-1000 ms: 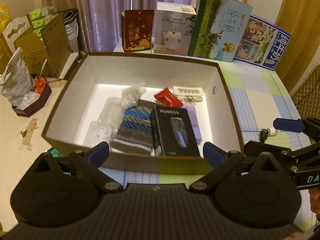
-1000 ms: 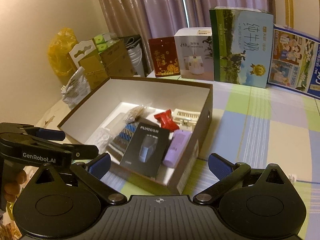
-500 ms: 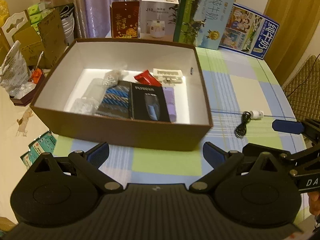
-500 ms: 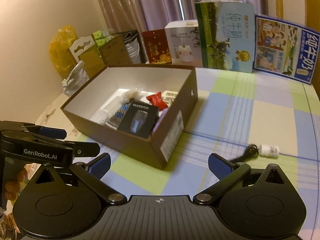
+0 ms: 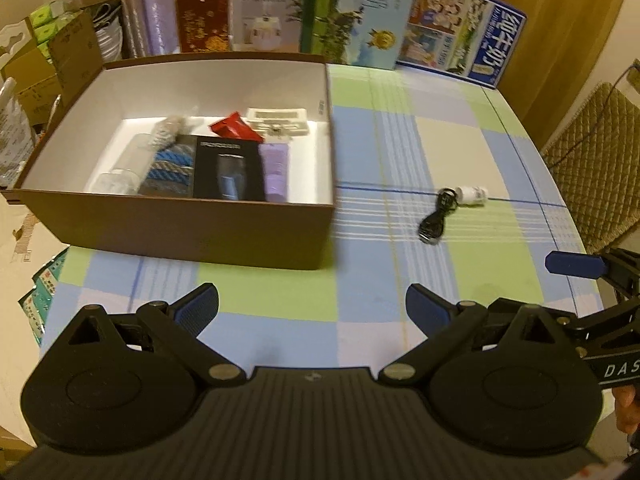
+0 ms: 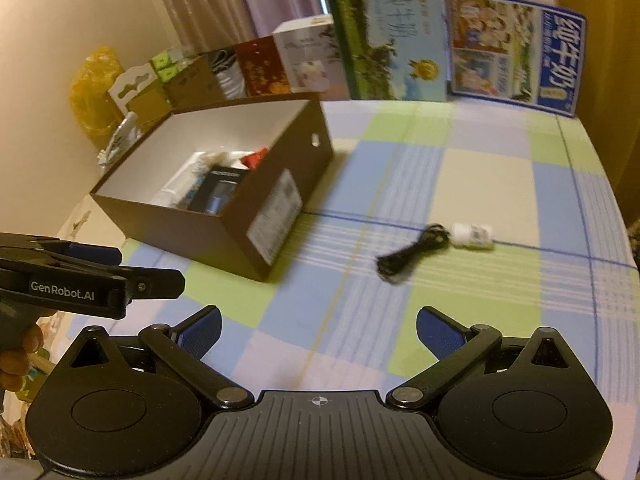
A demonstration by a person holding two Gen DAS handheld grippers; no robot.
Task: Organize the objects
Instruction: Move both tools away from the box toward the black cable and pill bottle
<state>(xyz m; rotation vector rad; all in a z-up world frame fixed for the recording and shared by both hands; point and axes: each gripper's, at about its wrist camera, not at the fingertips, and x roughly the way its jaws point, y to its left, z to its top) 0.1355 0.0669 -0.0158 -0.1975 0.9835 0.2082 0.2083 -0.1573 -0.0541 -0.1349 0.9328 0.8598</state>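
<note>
Both my grippers have pulled back from the brown box [image 5: 176,224] since a second ago — then its open top filled the left view, now the whole box sits on the left part of the checked tablecloth [image 5: 400,152] with cloth showing in front of it.

My left gripper [image 5: 312,312] hangs above the near edge of the table, jaws spread wide with nothing between them. My right gripper [image 6: 318,330] is equally wide and empty, and its side shows at the right edge of the left view.

Inside the box lie a black shaver carton [image 5: 230,170], a lilac tube [image 5: 275,172] just beside it on the right, a blue striped knit piece [image 5: 170,170] on its left, a red packet [image 5: 236,128] and a white flat case [image 5: 278,120] toward the back wall.

Out on the cloth, well apart from the box on its right, a coiled black cable [image 6: 412,254] lies touching a small white bottle [image 6: 472,236] on its side.

Milk cartons [image 6: 390,36] and smaller boxes line the table's far edge before the curtain.
</note>
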